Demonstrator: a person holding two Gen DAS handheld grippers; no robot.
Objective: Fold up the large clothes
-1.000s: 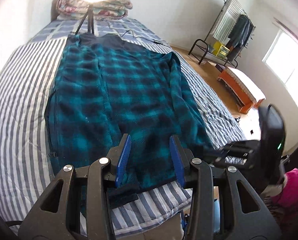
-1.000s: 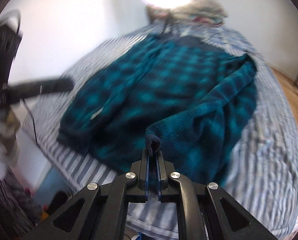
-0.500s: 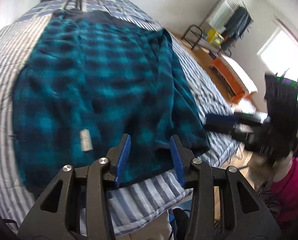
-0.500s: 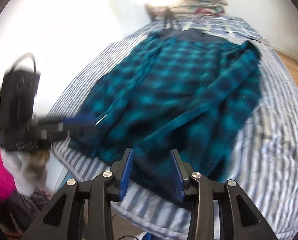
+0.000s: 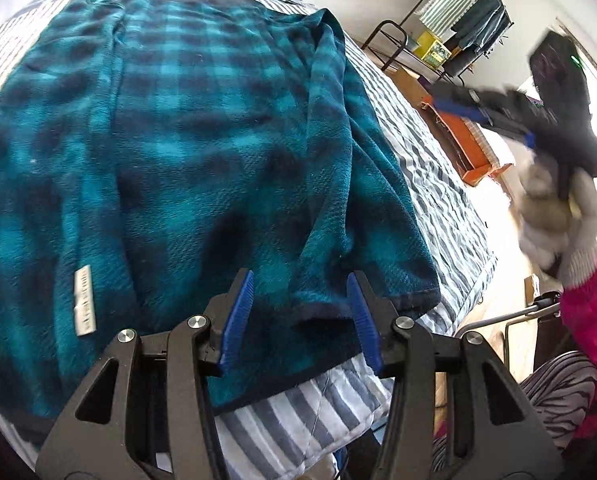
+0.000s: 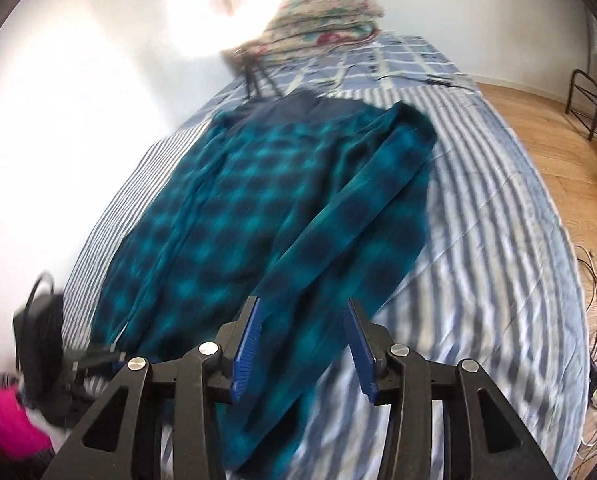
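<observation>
Two claws are mine, and both stand apart with nothing between the pads. My left gripper [image 5: 300,316] has just been opening a bit more, right above the near hem of the teal plaid fleece robe [image 5: 186,152]. The robe lies spread out flat on the striped bed [image 6: 490,240]. My right gripper [image 6: 304,344] pinched a fold of the robe a second ago; its jaws have just been opening, and that sleeve now lies across the robe's right side. So one fold looks done to me, and the hem comes next. Only the left view shows the white label [image 5: 84,300] on the robe. Only the right view shows the folded quilt [image 6: 326,20] far past the robe.
</observation>
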